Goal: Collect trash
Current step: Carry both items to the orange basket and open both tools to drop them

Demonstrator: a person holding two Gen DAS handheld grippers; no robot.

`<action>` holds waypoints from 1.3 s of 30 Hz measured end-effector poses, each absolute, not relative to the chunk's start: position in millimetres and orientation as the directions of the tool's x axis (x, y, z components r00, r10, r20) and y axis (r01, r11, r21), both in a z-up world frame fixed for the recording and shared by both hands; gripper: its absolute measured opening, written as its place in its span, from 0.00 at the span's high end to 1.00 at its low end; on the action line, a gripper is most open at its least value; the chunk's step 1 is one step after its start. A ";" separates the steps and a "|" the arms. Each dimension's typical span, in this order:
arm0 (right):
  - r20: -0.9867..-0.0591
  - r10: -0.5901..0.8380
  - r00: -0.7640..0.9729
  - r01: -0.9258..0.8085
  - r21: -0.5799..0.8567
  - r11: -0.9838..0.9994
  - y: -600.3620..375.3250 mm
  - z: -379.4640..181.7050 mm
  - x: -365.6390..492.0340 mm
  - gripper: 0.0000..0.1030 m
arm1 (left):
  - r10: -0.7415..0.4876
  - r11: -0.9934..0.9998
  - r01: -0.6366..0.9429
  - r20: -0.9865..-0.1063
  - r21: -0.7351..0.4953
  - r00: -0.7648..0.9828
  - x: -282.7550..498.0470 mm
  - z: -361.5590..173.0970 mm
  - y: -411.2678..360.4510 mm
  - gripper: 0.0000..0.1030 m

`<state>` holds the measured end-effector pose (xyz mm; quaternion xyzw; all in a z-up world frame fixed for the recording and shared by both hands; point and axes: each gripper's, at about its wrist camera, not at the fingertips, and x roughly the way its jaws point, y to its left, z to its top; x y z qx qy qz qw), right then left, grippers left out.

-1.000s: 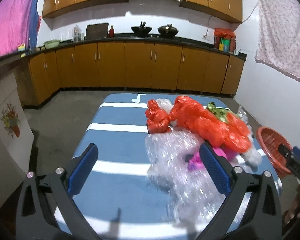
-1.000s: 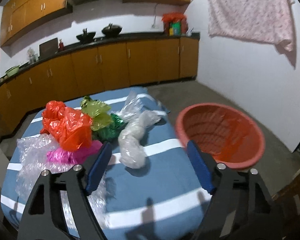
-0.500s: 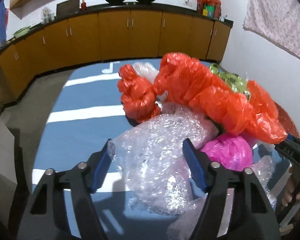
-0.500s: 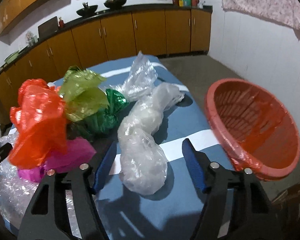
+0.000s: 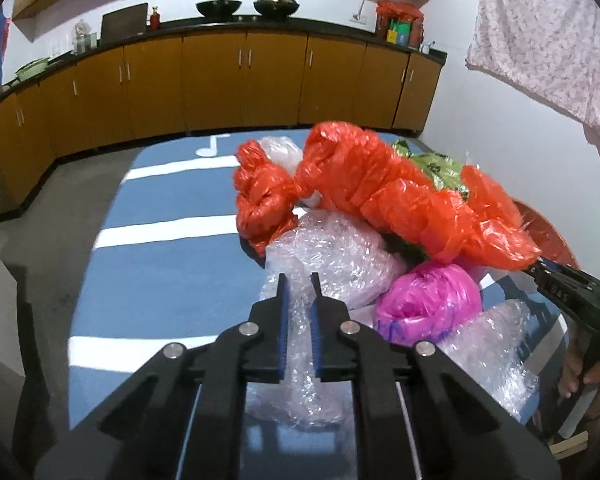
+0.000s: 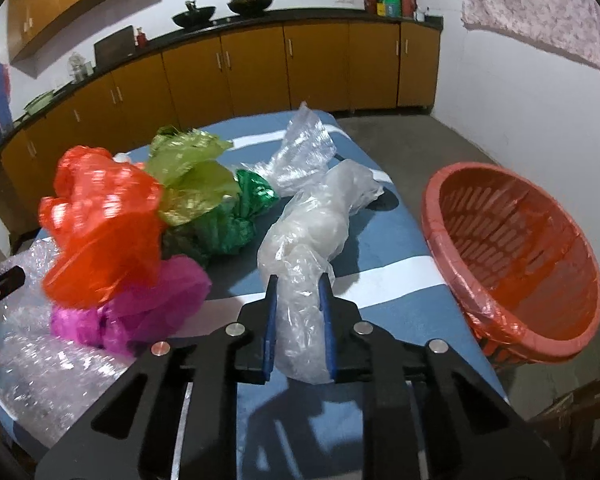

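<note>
While left gripper pinches bubble wrap, right gripper pinches one clear bag; one basket.

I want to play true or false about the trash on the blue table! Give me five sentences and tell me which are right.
1. The left claw is shut on the bubble wrap. True.
2. The right claw is pinching the pink bag. False: it is shut on the clear bag.
3. The basket is full of trash. False: no loose trash shows inside, only its red liner.
4. The orange bag sits above the pink bag. True.
5. The green bag is inside the basket. False: it lies on the table in the pile.
</note>
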<state>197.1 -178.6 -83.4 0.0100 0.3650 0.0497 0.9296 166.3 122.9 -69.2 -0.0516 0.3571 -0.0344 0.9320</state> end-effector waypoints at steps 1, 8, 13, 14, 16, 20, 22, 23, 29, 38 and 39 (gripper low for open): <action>-0.675 0.101 0.731 -0.088 0.054 0.995 -178.8 -81.1 196.3 0.81 | -0.097 0.992 0.022 -0.657 -0.122 0.747 162.7 -66.8 125.6 0.90; -0.640 0.131 0.757 -0.116 0.066 0.991 -181.7 -63.7 175.3 0.81 | -0.078 0.992 0.001 -0.595 -0.129 0.800 126.1 -31.7 135.0 0.90; -0.605 0.142 0.784 -0.123 0.073 0.990 -189.2 -50.8 161.0 0.81 | -0.071 0.991 -0.002 -0.542 -0.132 0.837 106.8 -5.9 134.5 0.90; -0.596 0.141 0.791 -0.120 0.075 0.990 -192.9 -47.4 158.5 0.81 | -0.070 0.991 -0.002 -0.527 -0.135 0.847 103.1 1.2 132.9 0.90; -0.579 0.136 0.804 -0.110 0.080 0.991 -198.5 -40.6 153.4 0.81 | -0.075 0.990 0.004 -0.502 -0.141 0.862 98.0 12.1 130.4 0.90; -0.549 0.099 0.830 -0.077 0.064 0.995 -216.1 -30.5 148.2 0.81 | -0.100 0.989 0.037 -0.460 -0.144 0.882 95.2 32.9 114.6 0.90; -0.537 0.074 0.840 -0.056 0.050 0.997 -225.0 -26.6 145.5 0.81 | -0.128 0.987 0.068 -0.442 -0.148 0.888 98.2 43.4 98.0 0.90; -0.533 0.060 0.844 -0.043 0.045 0.998 -230.1 -25.1 144.2 0.81 | -0.141 0.985 0.083 -0.434 -0.150 0.890 99.6 47.0 90.6 0.90; -0.532 -0.044 0.846 0.074 0.034 0.997 -275.0 -22.9 146.5 0.81 | -0.240 0.967 0.175 -0.421 -0.188 0.875 128.6 55.9 25.9 0.90; -0.550 -0.148 0.822 0.211 0.054 0.976 -344.8 -29.1 158.1 0.81 | -0.403 0.915 0.340 -0.451 -0.217 0.797 187.2 36.4 -99.2 0.90; -0.553 -0.151 0.819 0.223 0.065 0.973 -351.8 -30.2 159.7 0.81 | -0.420 0.908 0.356 -0.456 -0.223 0.785 195.8 33.3 -114.7 0.90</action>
